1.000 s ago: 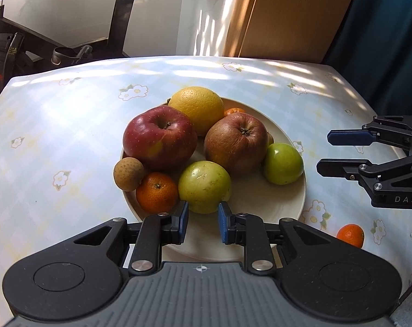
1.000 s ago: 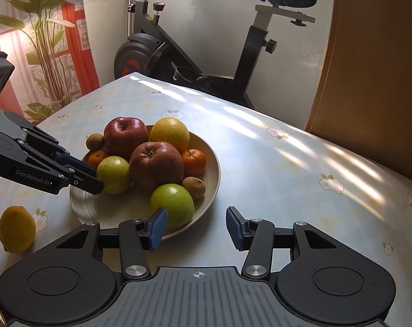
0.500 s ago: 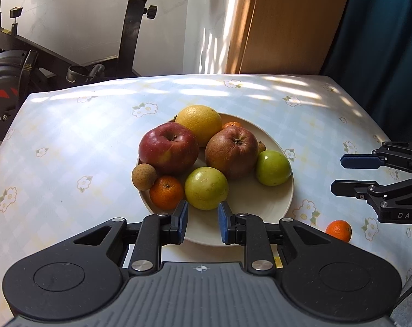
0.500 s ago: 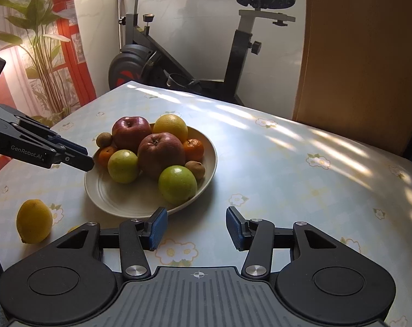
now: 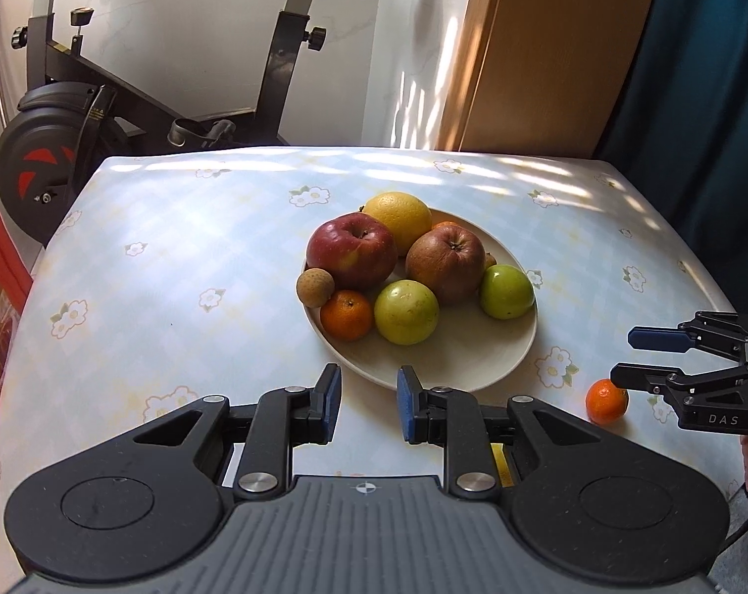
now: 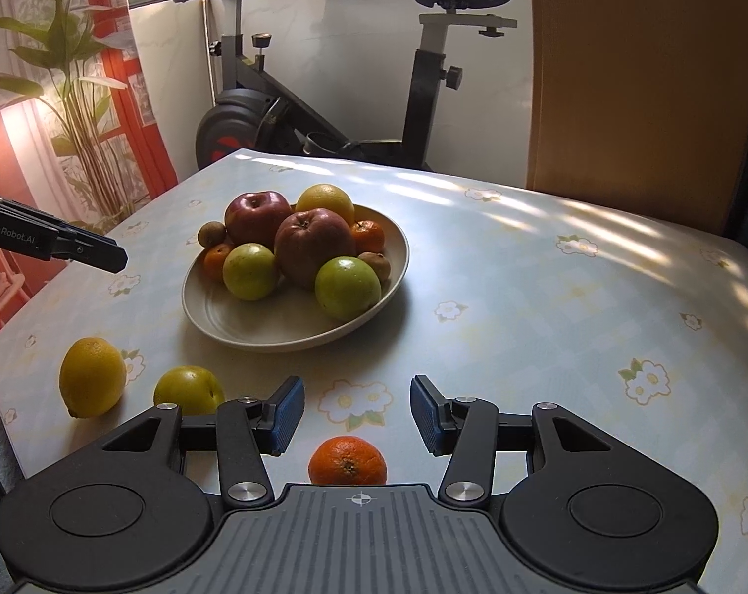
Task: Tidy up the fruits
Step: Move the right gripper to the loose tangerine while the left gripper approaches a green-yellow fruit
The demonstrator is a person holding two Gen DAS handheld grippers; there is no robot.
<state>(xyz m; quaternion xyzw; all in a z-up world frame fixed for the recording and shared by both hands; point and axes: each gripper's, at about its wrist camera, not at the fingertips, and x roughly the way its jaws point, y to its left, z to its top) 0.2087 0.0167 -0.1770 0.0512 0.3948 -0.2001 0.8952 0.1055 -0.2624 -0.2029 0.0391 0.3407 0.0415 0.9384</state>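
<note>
Progress: the plate [image 6: 294, 334] near the middle of the worktop [image 6: 547, 297] already carries most of the fruit, heaped toward its far side, so by my reading the sorting is well along.
On the plate: two red apples [image 5: 352, 250], a large yellow citrus [image 5: 398, 215], two green fruits [image 5: 406, 312], two small mandarins and two small brown fruits; the near part of the plate is bare.
Left to do: three fruits lie loose on the worktop near its front edge, well apart from the plate.
Loose mandarin: the mandarin [image 6: 347, 460] sits close under the right gripper, behind its fingertips, stem scar turned toward the camera; it is round with no clear long axis.
Loose lemon: the lemon [image 6: 92, 376] lies to the left, its long axis running from upper right to lower left in the right wrist view, with a small nub at the lower left end.
Loose yellow-green fruit: the yellow-green fruit [image 6: 189, 390] rests just beside the lemon, roundish, partly hidden by the gripper body.
Right gripper: right gripper [image 6: 357, 413], fingers parted and empty, nothing pressed between them.
Left gripper: left gripper [image 5: 369, 406], fingers drawn in to a narrow gap, holding nothing, aimed at the plate's near rim.
Likely next: the mandarin looks the nearest candidate for the right gripper.
</note>
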